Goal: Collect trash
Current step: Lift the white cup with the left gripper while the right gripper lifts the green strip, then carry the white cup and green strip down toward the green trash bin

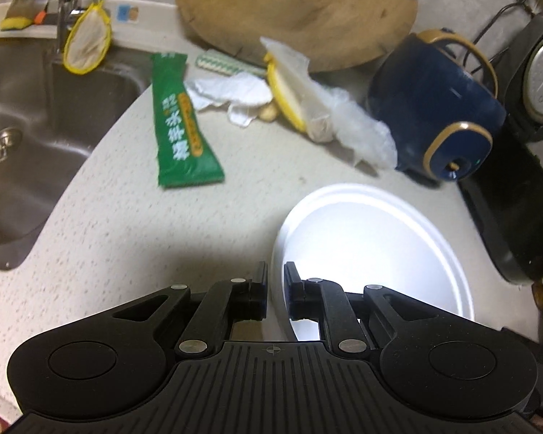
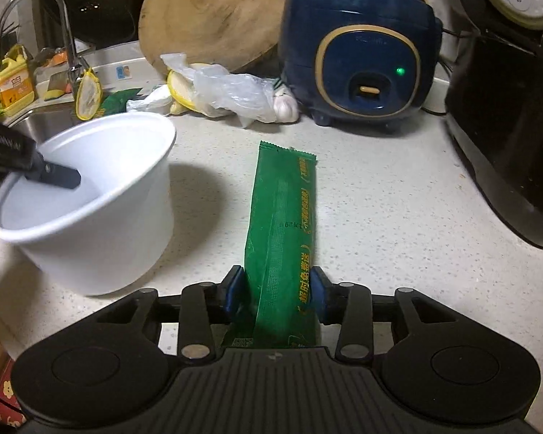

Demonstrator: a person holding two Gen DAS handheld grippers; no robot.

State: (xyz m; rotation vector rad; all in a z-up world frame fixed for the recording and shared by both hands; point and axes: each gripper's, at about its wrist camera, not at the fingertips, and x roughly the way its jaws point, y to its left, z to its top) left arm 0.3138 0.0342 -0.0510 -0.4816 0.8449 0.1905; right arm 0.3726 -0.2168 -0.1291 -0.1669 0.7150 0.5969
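Note:
My right gripper [image 2: 276,278] is shut on the near end of a long green wrapper [image 2: 282,209]. Both blue pads touch its edges, and its far end reaches out over the speckled counter. My left gripper [image 1: 276,275] is shut on the rim of a white plastic bowl [image 1: 373,238]. In the right wrist view that bowl [image 2: 101,224] stands to the left of the wrapper, with one left finger [image 2: 58,177] inside it. A second green wrapper [image 1: 182,119], a crumpled tissue [image 1: 231,94] and a clear plastic bag [image 1: 344,119] lie farther back.
A blue rice cooker [image 2: 358,54] and a round wooden board [image 2: 213,11] stand at the back. A black appliance [image 2: 506,144] fills the right side. The steel sink [image 1: 36,108] with its tap lies to the left.

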